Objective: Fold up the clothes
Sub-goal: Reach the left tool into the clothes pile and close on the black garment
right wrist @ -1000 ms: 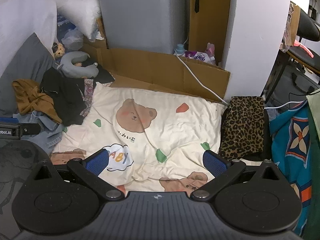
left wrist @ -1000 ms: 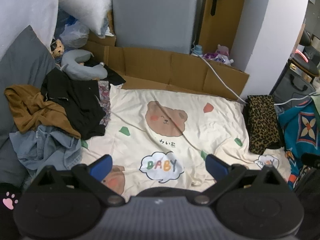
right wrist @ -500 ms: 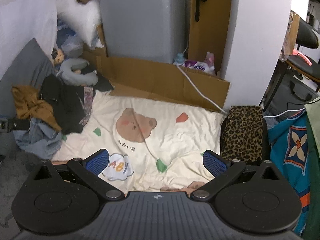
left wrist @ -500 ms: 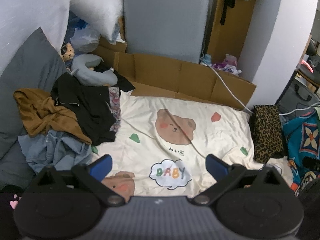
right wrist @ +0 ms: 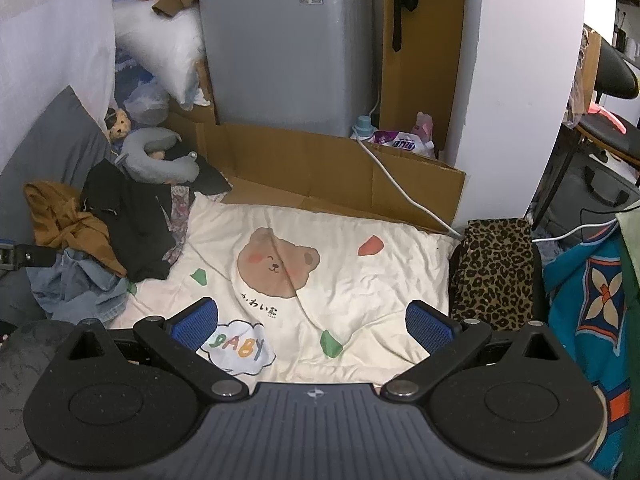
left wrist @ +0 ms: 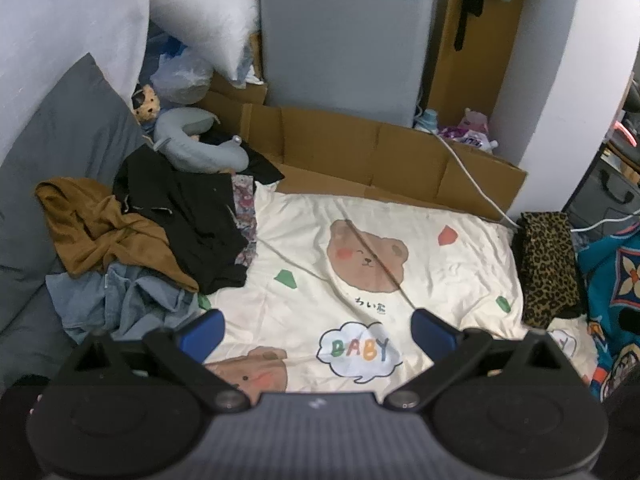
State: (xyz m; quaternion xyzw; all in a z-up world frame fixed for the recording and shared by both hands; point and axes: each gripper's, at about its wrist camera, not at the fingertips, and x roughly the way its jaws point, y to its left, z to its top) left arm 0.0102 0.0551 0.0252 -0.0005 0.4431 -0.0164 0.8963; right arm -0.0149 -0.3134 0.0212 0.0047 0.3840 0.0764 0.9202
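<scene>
A heap of loose clothes lies at the left of a cream bear-print blanket [left wrist: 440, 272]: a brown garment [left wrist: 100, 228], a black garment [left wrist: 192, 220] and a blue denim garment [left wrist: 120, 300]. The same heap shows in the right wrist view, with the brown garment [right wrist: 60, 216], the black garment [right wrist: 132, 216] and the denim garment [right wrist: 80, 284]. A folded leopard-print garment [left wrist: 548, 264] lies at the blanket's right edge, also seen in the right wrist view [right wrist: 496, 268]. My left gripper [left wrist: 318, 330] is open and empty above the blanket's near edge. My right gripper [right wrist: 312, 320] is open and empty too.
A grey neck pillow [left wrist: 192, 144] and a small plush toy [left wrist: 146, 106] lie behind the heap. A cardboard sheet [left wrist: 380, 160] and a grey appliance [left wrist: 340, 32] stand at the back. A white cable [right wrist: 400, 188] crosses the cardboard. A teal patterned cloth [right wrist: 592, 296] hangs at the right.
Both grippers have drawn back and tilted up, so the blanket and heap sit lower and smaller in view. Both stay open and empty.
</scene>
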